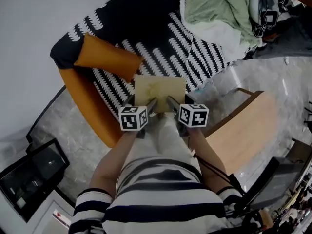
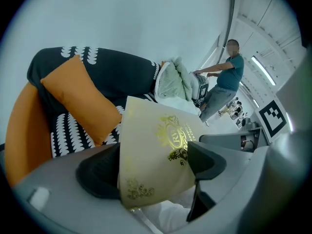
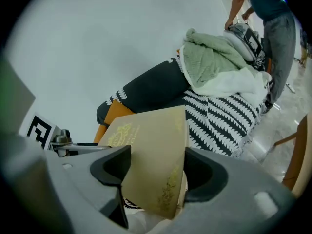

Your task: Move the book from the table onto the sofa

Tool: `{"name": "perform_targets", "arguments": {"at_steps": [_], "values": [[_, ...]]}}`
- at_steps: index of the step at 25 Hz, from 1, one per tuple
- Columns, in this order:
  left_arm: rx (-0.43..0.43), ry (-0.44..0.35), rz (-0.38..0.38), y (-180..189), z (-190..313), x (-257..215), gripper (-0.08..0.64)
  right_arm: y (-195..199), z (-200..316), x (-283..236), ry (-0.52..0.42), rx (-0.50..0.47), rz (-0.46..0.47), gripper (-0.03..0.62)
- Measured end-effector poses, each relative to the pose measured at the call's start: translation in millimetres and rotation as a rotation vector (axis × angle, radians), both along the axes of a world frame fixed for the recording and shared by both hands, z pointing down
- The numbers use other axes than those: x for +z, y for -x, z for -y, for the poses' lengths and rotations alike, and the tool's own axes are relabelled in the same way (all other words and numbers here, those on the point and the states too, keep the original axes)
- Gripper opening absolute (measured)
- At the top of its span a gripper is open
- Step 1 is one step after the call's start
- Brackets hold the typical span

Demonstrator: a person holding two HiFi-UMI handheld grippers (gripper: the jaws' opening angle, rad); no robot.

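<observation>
- I hold the book (image 1: 160, 92) with both grippers. The left gripper (image 2: 156, 172) is clamped on its near left corner and the right gripper (image 3: 155, 173) on its near right corner, with the cover pinched between each pair of jaws.
- The book hangs out ahead of me over the patterned seat of the sofa (image 1: 146, 30), just beside the orange cushion (image 1: 108, 58). It has left the table (image 1: 246, 130), which sits to my right. I cannot tell whether its far edge touches the seat yet.
- Risk: I only have the near edge, so the far end can sag, or the cover can slide out of the pads if I tilt further.
- Risk: if one gripper lets go before the other, the book would likely swing on the corner that is left and drop crooked.
- Risk: if I drift left, the book may land on the cushion, rest tilted and slip off.
- Risk: if I set it too near the front of the seat, it may tip off onto the floor.
- The blanket (image 1: 219, 11) heaped at the far right is well apart and should not interfere.
- Pose: my hands are side by side in front of my body with forearms reaching forward. Both grippers angle down toward the seat, marker cubes on top.
</observation>
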State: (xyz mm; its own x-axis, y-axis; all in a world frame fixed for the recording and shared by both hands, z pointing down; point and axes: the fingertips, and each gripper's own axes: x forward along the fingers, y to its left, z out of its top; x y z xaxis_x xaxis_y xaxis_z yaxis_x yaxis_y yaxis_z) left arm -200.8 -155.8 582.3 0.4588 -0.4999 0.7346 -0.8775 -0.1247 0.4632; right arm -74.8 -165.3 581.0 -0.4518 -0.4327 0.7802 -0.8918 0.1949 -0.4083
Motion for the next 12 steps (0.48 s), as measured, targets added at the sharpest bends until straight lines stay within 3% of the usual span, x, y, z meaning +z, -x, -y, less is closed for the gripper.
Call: {"name": "perform_targets", "arguments": {"at_steps": [5,12], "values": [[-0.019,0.008,0.009,-22.2,25.5,21.5,0.433,-22.5,26.8,23.5,0.020,-0.009,0.013,0.328],[-0.029,0.047,0.026,-16.5,50.1,59.5,0.434,-16.1,53.3,62.9,0.056,-0.028,0.020,0.328]]}}
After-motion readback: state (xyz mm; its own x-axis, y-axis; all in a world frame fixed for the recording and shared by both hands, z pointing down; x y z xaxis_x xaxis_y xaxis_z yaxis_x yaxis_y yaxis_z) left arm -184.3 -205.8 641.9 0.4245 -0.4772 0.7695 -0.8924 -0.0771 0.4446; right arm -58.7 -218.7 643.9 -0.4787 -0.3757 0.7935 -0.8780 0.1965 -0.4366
